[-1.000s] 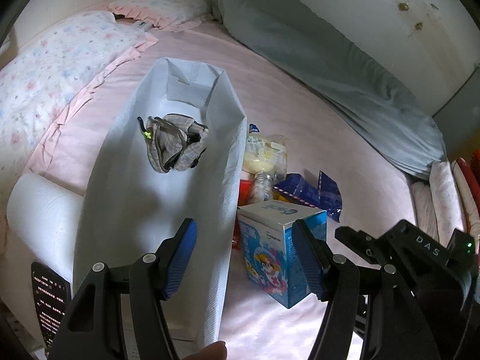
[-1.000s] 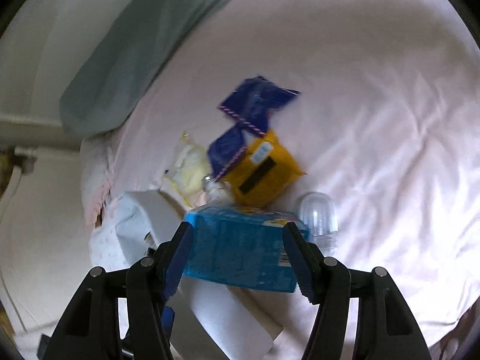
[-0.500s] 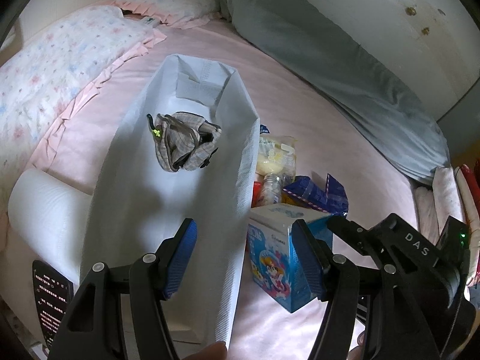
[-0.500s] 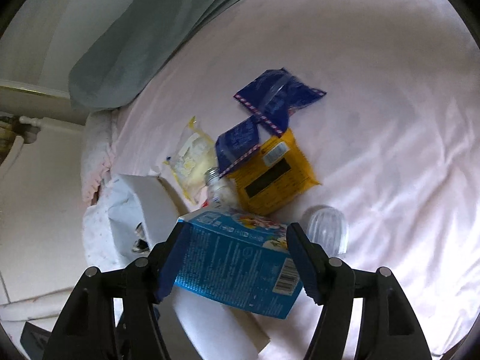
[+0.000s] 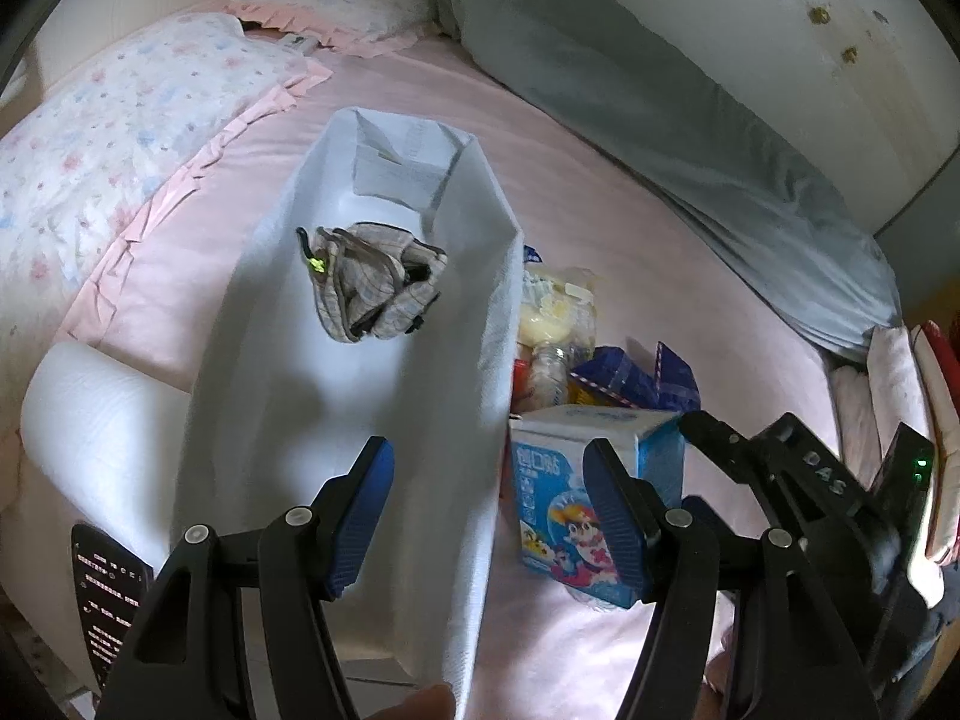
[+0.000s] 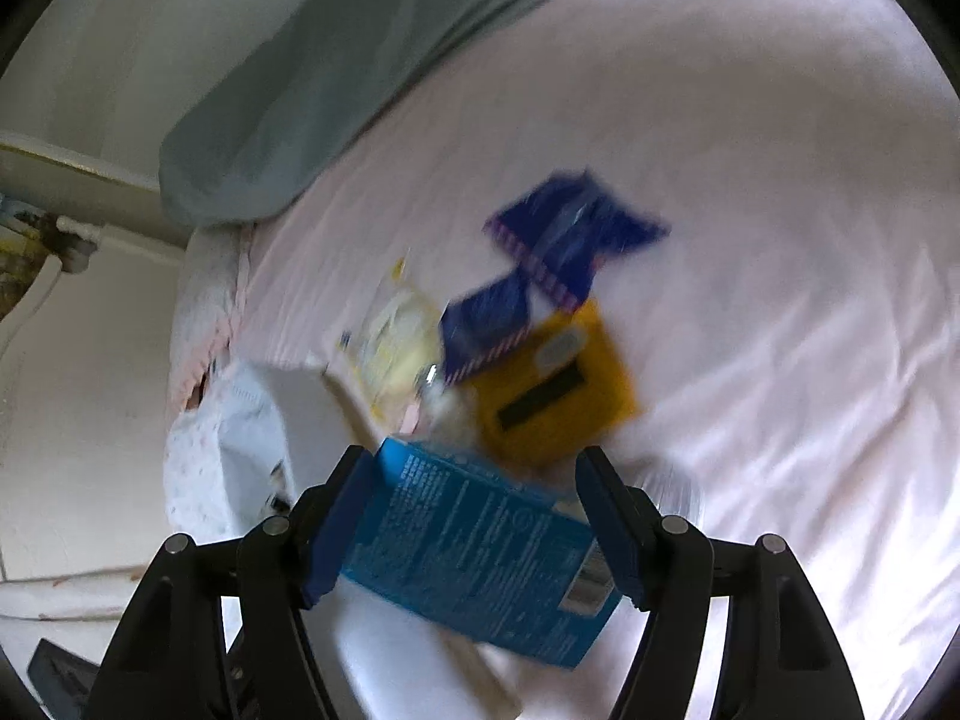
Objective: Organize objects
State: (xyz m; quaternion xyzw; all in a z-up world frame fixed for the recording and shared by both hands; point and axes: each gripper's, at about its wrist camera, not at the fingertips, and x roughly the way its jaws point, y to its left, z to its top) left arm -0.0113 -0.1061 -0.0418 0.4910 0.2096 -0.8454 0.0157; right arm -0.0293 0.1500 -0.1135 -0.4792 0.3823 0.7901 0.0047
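Observation:
A tall white bag (image 5: 384, 420) stands open on the pink bed, with a grey checked cloth bundle (image 5: 375, 282) inside. My left gripper (image 5: 489, 510) is open, its fingers astride the bag's right wall. My right gripper (image 6: 474, 534) is shut on a blue cartoon carton (image 6: 480, 558), tilted and lifted off the bed; it also shows in the left wrist view (image 5: 576, 492) beside the bag. On the bed lie a yellow packet (image 6: 558, 384), blue wrappers (image 6: 558, 252), a pale yellow pouch (image 5: 558, 312) and a small jar (image 5: 549, 372).
A white paper roll (image 5: 90, 438) lies left of the bag. A black remote (image 5: 108, 600) is at the lower left. Floral pillows (image 5: 120, 108) and a grey-green quilt (image 5: 660, 96) line the bed's far side. A clear plastic cup (image 6: 672, 492) lies right of the carton.
My right gripper has lifted and tilted the blue carton, moving it toward the bag. The left gripper has shifted slightly forward along the bag's edge.

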